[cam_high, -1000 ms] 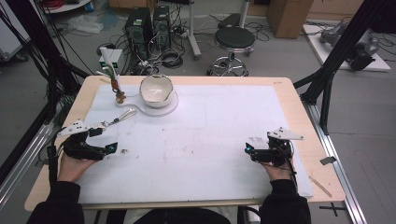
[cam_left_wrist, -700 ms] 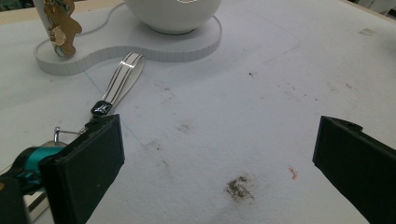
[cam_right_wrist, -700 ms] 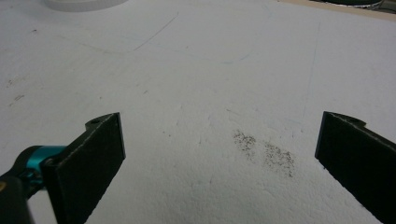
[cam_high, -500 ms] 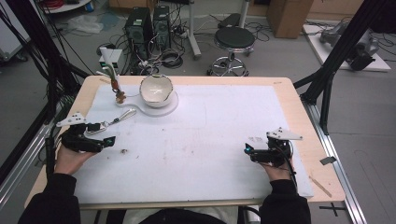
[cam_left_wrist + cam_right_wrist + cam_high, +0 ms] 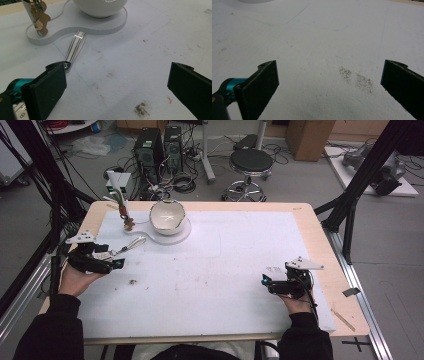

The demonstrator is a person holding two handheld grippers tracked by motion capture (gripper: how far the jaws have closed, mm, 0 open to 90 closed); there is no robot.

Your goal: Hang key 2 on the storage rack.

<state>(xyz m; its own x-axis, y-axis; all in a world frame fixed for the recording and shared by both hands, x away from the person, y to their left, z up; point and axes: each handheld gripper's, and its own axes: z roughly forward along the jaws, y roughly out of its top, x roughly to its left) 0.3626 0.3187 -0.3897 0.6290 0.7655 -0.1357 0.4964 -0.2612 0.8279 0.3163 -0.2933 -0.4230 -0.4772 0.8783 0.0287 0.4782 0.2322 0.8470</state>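
Observation:
A white bowl (image 5: pixel 167 214) (image 5: pixel 100 7) stands on a flat white base plate (image 5: pixel 178 236) (image 5: pixel 82 25) at the far left of the table. A brown charm (image 5: pixel 128 224) (image 5: pixel 41 19) hangs from a small stand on that plate. A striped strap (image 5: pixel 131 243) (image 5: pixel 74 49) with a metal end lies on the mat, running from the plate toward my left gripper (image 5: pixel 118 264) (image 5: pixel 117 95). That gripper is open, and the strap's near end lies right beside its left jaw. My right gripper (image 5: pixel 264 280) (image 5: pixel 329 92) is open over bare mat at the right, holding nothing.
A white mat (image 5: pixel 225 250) covers most of the wooden table (image 5: pixel 305 215). Dark smudges mark it (image 5: pixel 141 109) (image 5: pixel 356 79). Beyond the far edge stand computer towers (image 5: pixel 157 145) and a stool (image 5: pixel 251 162). Black frame posts (image 5: pixel 350 210) flank both sides.
My left gripper has moved away from the person, closer to the strap. The right gripper has stayed where it was.

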